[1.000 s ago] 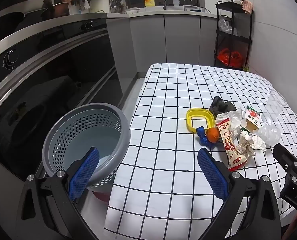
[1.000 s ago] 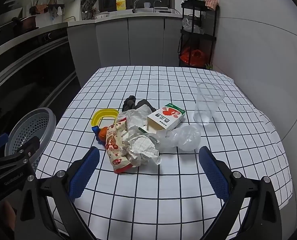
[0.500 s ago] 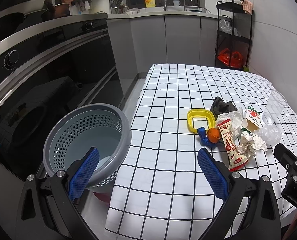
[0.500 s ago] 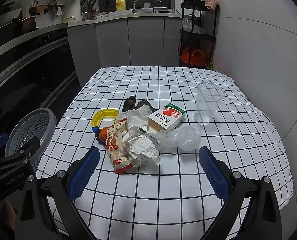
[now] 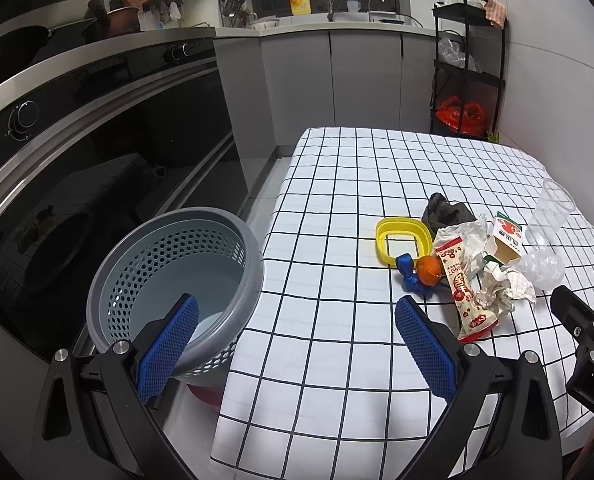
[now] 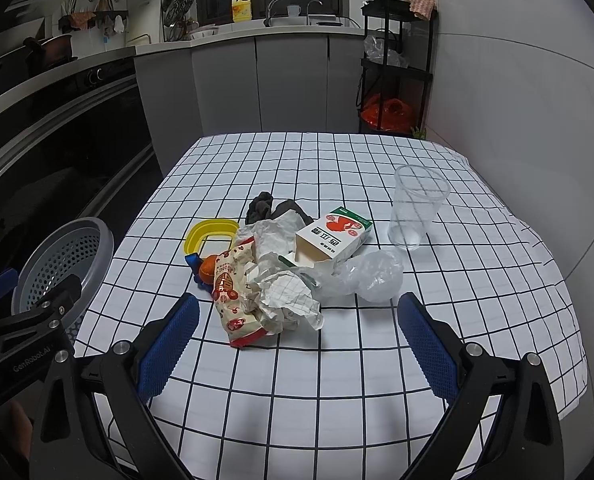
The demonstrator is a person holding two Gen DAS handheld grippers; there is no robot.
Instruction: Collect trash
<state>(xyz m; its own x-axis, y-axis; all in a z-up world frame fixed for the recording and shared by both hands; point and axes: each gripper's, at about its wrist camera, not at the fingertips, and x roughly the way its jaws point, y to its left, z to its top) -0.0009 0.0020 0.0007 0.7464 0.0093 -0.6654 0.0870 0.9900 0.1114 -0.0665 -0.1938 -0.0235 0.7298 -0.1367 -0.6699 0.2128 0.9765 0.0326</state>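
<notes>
Grey basket (image 5: 177, 280) beside table, holding a pale liner only.
Both grippers (image 5: 293, 344) (image 6: 293, 340) spread apart, holding nothing; scene unchanged from earlier frames.

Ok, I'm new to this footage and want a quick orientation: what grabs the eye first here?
First, the heap of trash in the middle of the checked tablecloth: a crumpled paper, a red snack wrapper and an open milk carton, with a clear plastic cup upright to its right. Next, the grey perforated basket beside the table's left edge. Both the left gripper and the right gripper are open and hold nothing.
</notes>
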